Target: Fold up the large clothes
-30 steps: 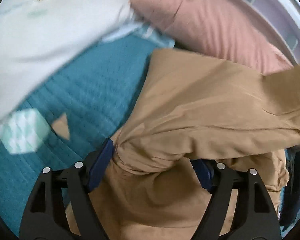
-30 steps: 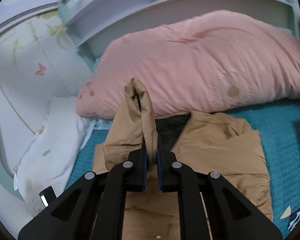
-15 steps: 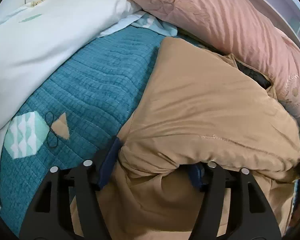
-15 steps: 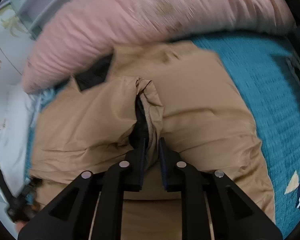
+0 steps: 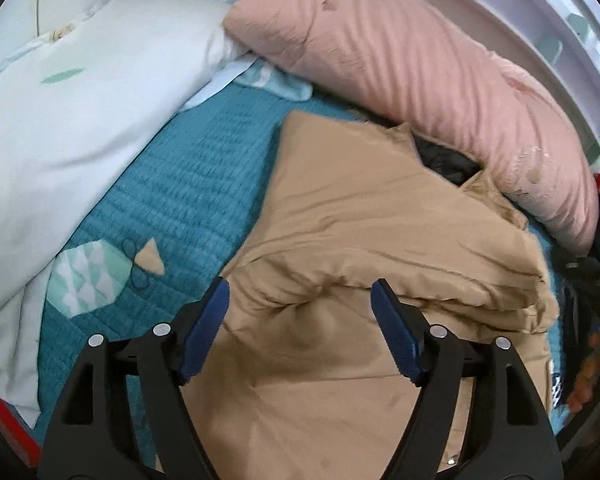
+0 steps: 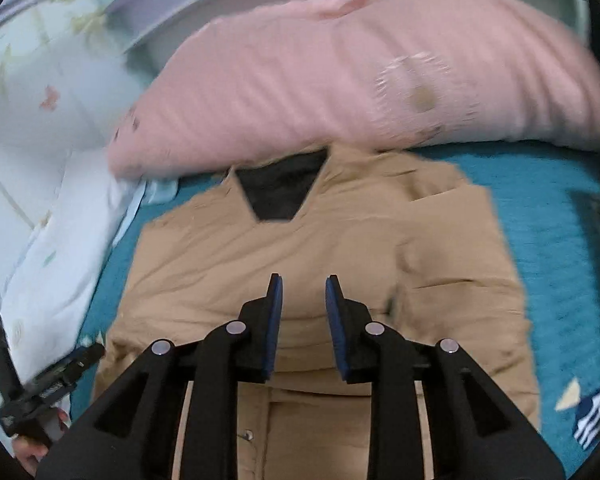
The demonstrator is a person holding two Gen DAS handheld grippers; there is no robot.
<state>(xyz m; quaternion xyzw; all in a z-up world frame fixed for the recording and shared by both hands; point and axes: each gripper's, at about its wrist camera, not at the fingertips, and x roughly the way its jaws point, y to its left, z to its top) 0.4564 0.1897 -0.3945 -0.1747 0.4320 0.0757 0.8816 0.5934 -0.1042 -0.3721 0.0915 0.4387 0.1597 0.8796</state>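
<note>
So from my seat the tan coat (image 6: 300,248) is lying on the teal bedspread (image 5: 188,184), collar end right up against the pink pillow (image 5: 412,64), with a white pillow (image 5: 60,128) off to the side. My left gripper (image 5: 300,308) is opening, jaws wide, over a bunched fold, pads clear of the cloth. Right gripper (image 6: 302,294) is opening too, nothing pinched, coat just below.

Open teal bedspread (image 5: 204,184) runs clear along the tan coat (image 5: 380,240) on one side, but the white pillow (image 5: 80,120) crowds in just beyond. At the head, the pink pillow (image 6: 340,80) presses right against the coat's collar, blocking any pass there.
</note>
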